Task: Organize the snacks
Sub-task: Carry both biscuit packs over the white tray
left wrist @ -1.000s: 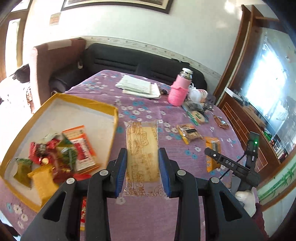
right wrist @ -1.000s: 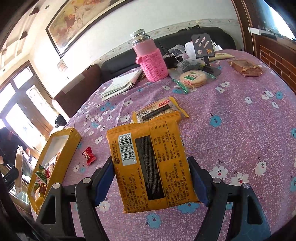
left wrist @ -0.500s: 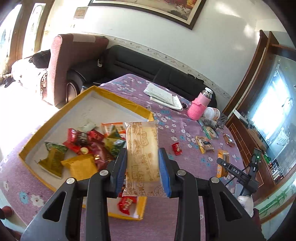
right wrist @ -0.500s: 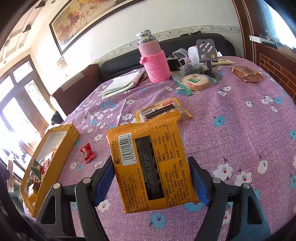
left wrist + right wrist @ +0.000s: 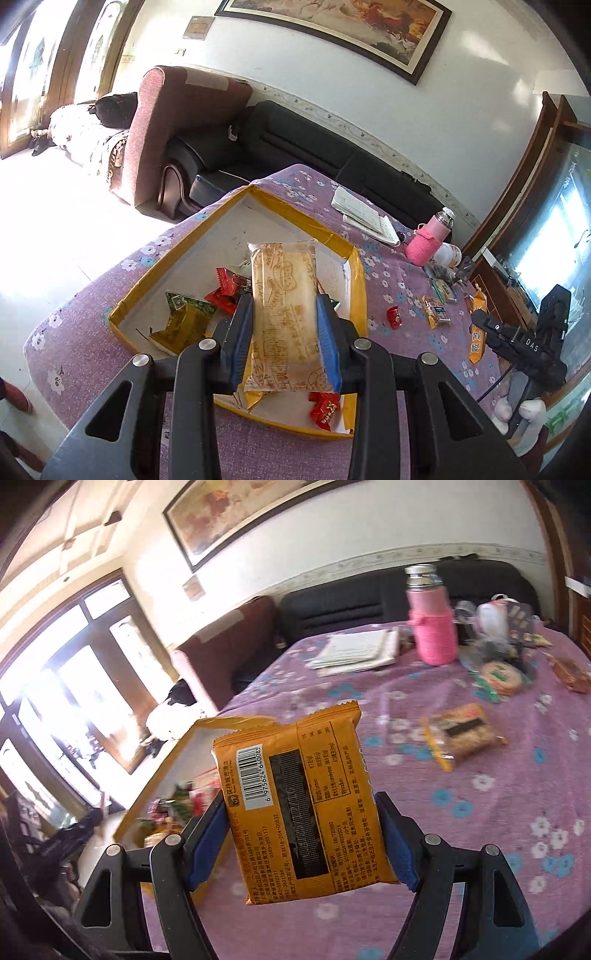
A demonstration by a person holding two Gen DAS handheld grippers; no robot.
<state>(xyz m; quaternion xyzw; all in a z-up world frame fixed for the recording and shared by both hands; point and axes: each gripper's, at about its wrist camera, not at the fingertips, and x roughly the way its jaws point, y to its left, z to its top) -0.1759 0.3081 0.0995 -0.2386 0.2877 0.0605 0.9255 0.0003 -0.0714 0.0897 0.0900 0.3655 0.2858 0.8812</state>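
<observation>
I was working in a home living room: a black sofa (image 5: 295, 147), a framed painting (image 5: 332, 29) on the wall, and a flowered cloth covered the desk (image 5: 480, 794).

Sunlit white-walled room: black sofa (image 5: 295, 147), maroon armchair (image 5: 173, 125), framed painting (image 5: 332, 26), bright windows (image 5: 74, 686).

- A table (image 5: 110, 354) covered by a purple flowered cloth carries everything.
- A shallow yellow-rimmed box (image 5: 360, 280) sits on its near left part, with wrapped snacks inside.
- A red candy (image 5: 394, 316) lies on the cloth just right of the box.
- A small snack pack (image 5: 436, 313) lies farther right, and an orange pack (image 5: 477, 325) beyond it.
- Papers (image 5: 364, 216) lie at the far side.
- A pink bottle (image 5: 430, 242) stands right of the papers.
- A round cracker pack (image 5: 500, 675) lies near the bottle, among blurred clutter.
</observation>
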